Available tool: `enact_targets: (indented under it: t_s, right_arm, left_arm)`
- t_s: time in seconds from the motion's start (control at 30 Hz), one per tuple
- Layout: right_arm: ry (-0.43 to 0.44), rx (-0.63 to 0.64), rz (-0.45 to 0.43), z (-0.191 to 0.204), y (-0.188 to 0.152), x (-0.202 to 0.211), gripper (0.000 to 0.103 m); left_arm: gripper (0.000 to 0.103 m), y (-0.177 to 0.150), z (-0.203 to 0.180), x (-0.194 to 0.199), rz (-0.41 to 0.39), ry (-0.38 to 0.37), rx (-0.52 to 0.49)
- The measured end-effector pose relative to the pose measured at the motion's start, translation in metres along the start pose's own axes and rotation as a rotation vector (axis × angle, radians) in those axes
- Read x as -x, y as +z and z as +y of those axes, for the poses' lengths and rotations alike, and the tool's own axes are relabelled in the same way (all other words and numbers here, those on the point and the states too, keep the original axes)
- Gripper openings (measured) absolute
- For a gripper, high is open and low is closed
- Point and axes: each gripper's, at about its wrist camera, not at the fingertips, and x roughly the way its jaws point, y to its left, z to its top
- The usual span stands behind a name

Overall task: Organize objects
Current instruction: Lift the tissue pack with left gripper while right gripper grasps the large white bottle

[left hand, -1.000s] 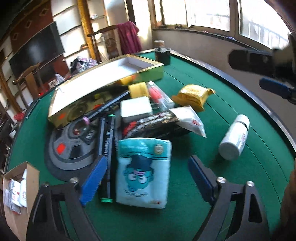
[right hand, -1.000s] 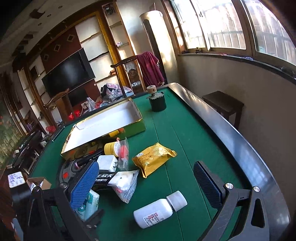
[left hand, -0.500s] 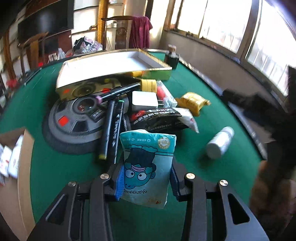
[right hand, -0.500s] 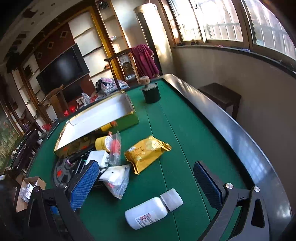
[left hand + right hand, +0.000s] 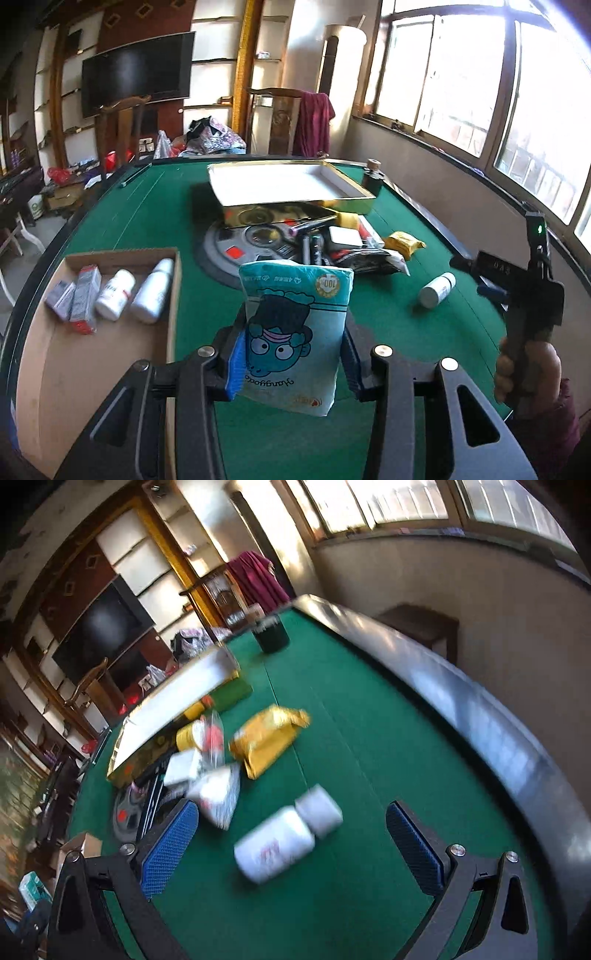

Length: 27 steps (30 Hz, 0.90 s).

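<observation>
Left wrist view: the left gripper [image 5: 291, 363] has its jaws clamped on the blue cartoon packet [image 5: 293, 332], lifted above the green table [image 5: 388, 332], cardboard box [image 5: 122, 258] at nine o'clock. Right wrist view: the right gripper [image 5: 291, 843] has its jaws spread wide and empty around the lying white bottle [image 5: 284, 840].

The blue cartoon packet [image 5: 295, 332] bears "100" in a gold seal

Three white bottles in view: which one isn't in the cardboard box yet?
The white bottle lying on its side on the green felt, right of the pile; the other two white bottles lie inside the cardboard box.
</observation>
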Motion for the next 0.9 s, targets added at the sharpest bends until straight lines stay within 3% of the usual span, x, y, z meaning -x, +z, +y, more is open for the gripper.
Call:
enact_targets:
  t_s: [0.07,0.27,0.37,0.43,0.53,0.73,0.9]
  right_arm:
    - [-0.022,0.004,0.029,0.003,-0.005,-0.006,0.100]
    - [-0.191,0.090,0.087,0.027,-0.004,-0.040,0.076]
    - [-0.226,0.098,0.118,0.033,-0.005,-0.056,0.059]
    - [-0.283,0.131,0.100,0.040,-0.005,-0.059,0.037]
    - [-0.313,0.167,0.095,0.043,-0.008,-0.060,0.037]
    - [-0.220,0.130,0.134,0.031,-0.011,-0.048,0.037]
    - [0.017,0.050,0.193,0.024,-0.020,-0.026,0.037]
  left_arm:
    - [0.042,-0.005,0.009,0.002,0.001,-0.005,0.015]
    - [0.042,-0.015,0.036,0.010,-0.012,0.027,0.061]
    - [0.042,-0.018,0.050,0.014,-0.015,0.052,0.087]
    - [0.042,-0.020,0.059,0.013,-0.004,0.066,0.106]
    - [0.042,-0.025,0.069,0.011,0.011,0.072,0.127]
    - [0.042,-0.032,0.082,0.017,0.014,0.079,0.155]
    - [0.042,-0.038,0.092,0.025,0.016,0.097,0.167]
